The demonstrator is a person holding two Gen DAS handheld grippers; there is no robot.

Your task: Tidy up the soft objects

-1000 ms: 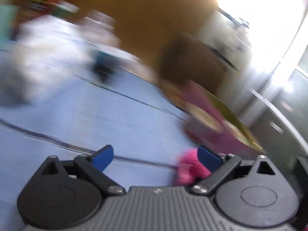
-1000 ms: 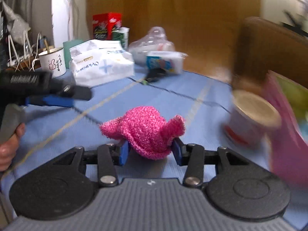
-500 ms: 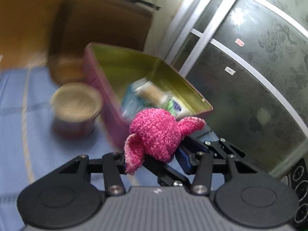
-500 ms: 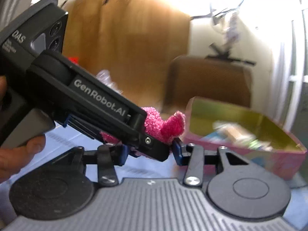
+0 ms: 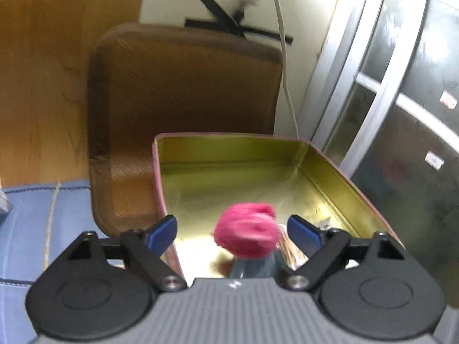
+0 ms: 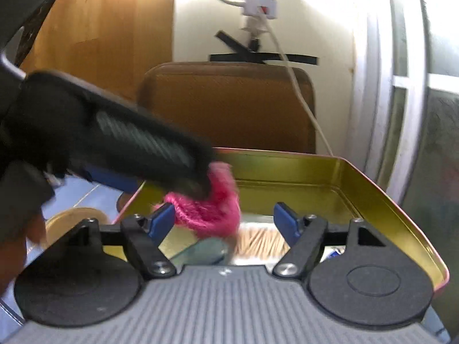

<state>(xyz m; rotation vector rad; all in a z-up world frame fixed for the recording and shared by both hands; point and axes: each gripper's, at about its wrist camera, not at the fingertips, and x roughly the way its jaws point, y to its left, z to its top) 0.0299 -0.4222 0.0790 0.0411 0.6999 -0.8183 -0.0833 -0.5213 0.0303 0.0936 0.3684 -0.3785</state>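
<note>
A pink knitted soft piece [image 5: 246, 234] is blurred in mid-air between the spread blue fingers of my left gripper [image 5: 232, 230], touching neither pad, over the open gold-lined tin box [image 5: 289, 154]. In the right wrist view the same pink piece [image 6: 212, 212] is above the tin box [image 6: 373, 189], just under the left gripper's black body. My right gripper [image 6: 226, 222] is open and empty, its fingers spread over the box's near edge. A grey-blue item [image 6: 206, 250] and other small items lie in the box below.
A brown chair back [image 5: 183, 109] stands right behind the box. A blue tablecloth [image 5: 34, 223] covers the table at left, with a round paper cup [image 6: 68, 220] beside the box. A white cable [image 6: 298, 91] hangs down the wall. A glass door is at right.
Both grippers went from shut on the pink piece to open. The piece has left the fingers over the box. Both views have swung to face the box and the chair.
</note>
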